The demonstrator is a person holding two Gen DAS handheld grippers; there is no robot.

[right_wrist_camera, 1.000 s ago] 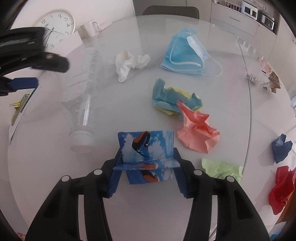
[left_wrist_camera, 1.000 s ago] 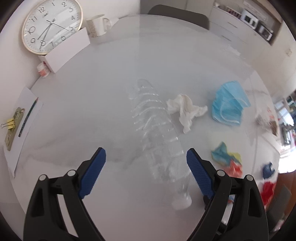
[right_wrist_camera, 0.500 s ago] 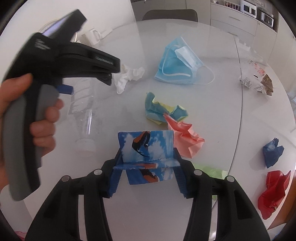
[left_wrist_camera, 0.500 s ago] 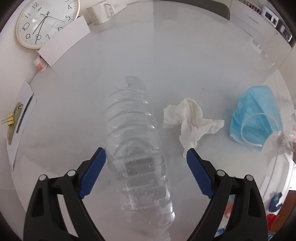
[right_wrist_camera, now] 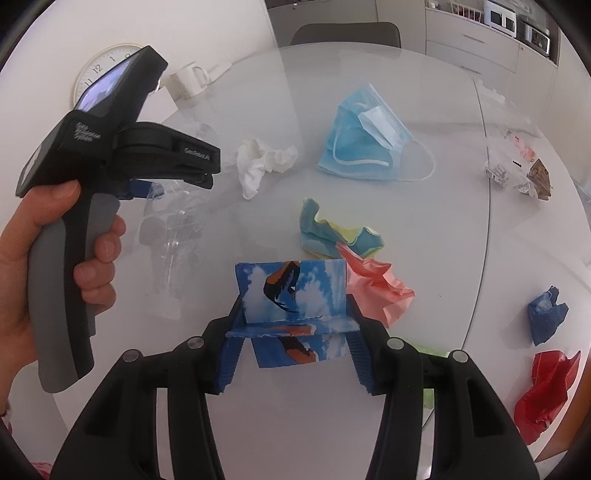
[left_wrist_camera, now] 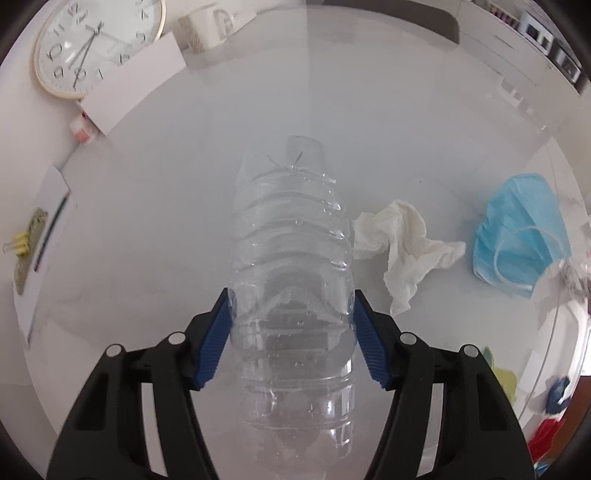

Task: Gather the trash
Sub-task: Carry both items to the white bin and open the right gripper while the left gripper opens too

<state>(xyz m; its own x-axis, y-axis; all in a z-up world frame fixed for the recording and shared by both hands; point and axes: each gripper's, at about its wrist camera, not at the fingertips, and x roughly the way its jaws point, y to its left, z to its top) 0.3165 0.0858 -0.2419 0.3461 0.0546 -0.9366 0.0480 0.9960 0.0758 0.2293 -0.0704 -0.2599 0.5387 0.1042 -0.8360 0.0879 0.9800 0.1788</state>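
My left gripper [left_wrist_camera: 291,314] is shut on a clear empty plastic bottle [left_wrist_camera: 291,251], its blue pads pressing both sides of the body; the bottle's base points away from me. In the right wrist view the left gripper [right_wrist_camera: 147,186] grips the bottle [right_wrist_camera: 173,229] at the left, the bottle's cap end pointing down. My right gripper [right_wrist_camera: 291,325] is shut on a blue cardboard box with a cloud and bird print [right_wrist_camera: 291,291]. A crumpled white tissue [left_wrist_camera: 399,240] and a blue face mask [left_wrist_camera: 517,236] lie on the white table [left_wrist_camera: 221,147].
Crumpled papers lie on the table: teal-yellow [right_wrist_camera: 332,236], pink [right_wrist_camera: 376,291], dark blue [right_wrist_camera: 546,314], red [right_wrist_camera: 546,391]. A wall clock [left_wrist_camera: 92,44], a white card [left_wrist_camera: 136,88], a mug [left_wrist_camera: 210,26] and a notepad [left_wrist_camera: 40,240] sit at the far left. Wrappers [right_wrist_camera: 517,173] lie at the right.
My left gripper moved forward over the bottle and closed on its body; its jaws were wide open before. The right gripper has held the blue box throughout.
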